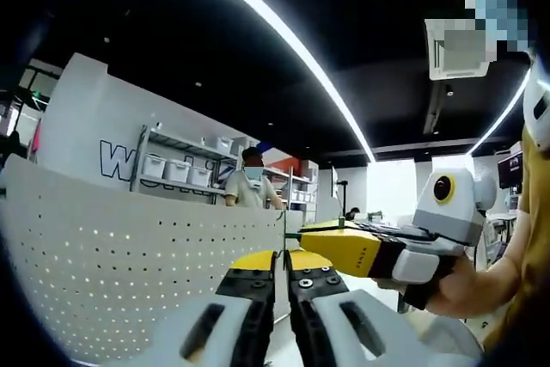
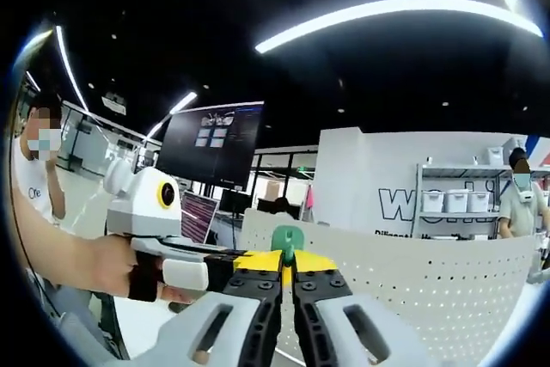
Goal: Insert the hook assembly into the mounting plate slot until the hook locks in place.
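My left gripper [image 1: 282, 285] has black, bolted jaws with yellow tips set in smooth white plastic shells; they sit nearly together, clamped on the thin upright edge of the white perforated metal mounting plate [image 1: 129, 272], which sweeps away to the left of that view as a curved sheet dotted with rows of small round holes. My right gripper [image 2: 286, 285], of the same make, has its jaws pressed close on a small green plastic hook piece [image 2: 286, 242], whose rounded top pokes up just above the yellow tips. The hook sits right against the top edge of the plate, which spreads off to the right in the right gripper view; whether it is seated in a slot I cannot tell.

The left gripper view shows my right gripper coming in from the right, its yellow tips meeting the plate's edge just beyond my left jaws, with my hand [image 1: 455, 290] wrapped round its handle. The right gripper view shows the green hook itself, and my left gripper arriving from the left.

Further out stand metal shelves with white bins [image 1: 176, 169], a dark monitor screen [image 2: 210, 143], and long ceiling light strips [image 1: 284, 36].
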`<state>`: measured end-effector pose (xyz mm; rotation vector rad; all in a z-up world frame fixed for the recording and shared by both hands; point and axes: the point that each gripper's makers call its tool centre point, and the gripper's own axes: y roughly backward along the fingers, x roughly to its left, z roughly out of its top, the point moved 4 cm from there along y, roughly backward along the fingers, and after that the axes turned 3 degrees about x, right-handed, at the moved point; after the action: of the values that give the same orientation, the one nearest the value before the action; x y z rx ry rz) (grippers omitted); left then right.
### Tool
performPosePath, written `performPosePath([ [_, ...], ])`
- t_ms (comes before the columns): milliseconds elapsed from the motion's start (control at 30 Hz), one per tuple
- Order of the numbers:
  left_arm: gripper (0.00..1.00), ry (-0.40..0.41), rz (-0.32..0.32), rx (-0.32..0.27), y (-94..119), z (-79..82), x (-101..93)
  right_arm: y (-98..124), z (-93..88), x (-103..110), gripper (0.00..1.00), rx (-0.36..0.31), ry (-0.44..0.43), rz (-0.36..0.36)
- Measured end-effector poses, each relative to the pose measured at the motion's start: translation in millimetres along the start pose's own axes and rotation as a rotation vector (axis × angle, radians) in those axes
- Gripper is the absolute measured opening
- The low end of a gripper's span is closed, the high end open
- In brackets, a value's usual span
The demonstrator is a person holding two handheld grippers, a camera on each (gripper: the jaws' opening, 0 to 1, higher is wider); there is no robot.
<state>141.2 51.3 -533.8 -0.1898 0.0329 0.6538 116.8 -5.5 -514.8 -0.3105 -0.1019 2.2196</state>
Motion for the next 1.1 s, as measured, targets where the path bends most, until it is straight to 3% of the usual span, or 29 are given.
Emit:
performPosePath([
  [133, 0.04, -0.003, 0.028, 0.031, 4.9, -7.8, 5.9, -3.7, -1.6, -4.8, 0.0, -0.003, -0.004, 0.004],
  [200, 0.02, -0.009, 0.084, 0.058, 12.3, -15.0, 15.0, -6.9, -3.2, -11.9, 0.0, -0.002, 0.002, -0.001],
  [300, 0.01, 0.037, 0.104, 0.036, 20.7, -17.9, 23.1, -10.7, -5.5, -24.3, 0.0, 0.005, 0.01, -0.009],
  [400, 0.01, 0.03, 0.116, 0.06, 26.5, -22.6, 25.0, -15.1, -8.7, -35.2, 0.0, 0.013, -0.001, -0.014],
  [733, 0.01, 0.051, 0.107, 0.091, 34.2, -42.0, 14.5, -42.2, -12.7, -61.0, 0.0, 0.042, 0.088, 0.0],
  [1100, 0.01, 0.113, 0.098, 0.161, 36.7, -75.1, 9.2, -84.5, -24.1, -90.9, 0.0, 0.06, 0.155, 0.015],
])
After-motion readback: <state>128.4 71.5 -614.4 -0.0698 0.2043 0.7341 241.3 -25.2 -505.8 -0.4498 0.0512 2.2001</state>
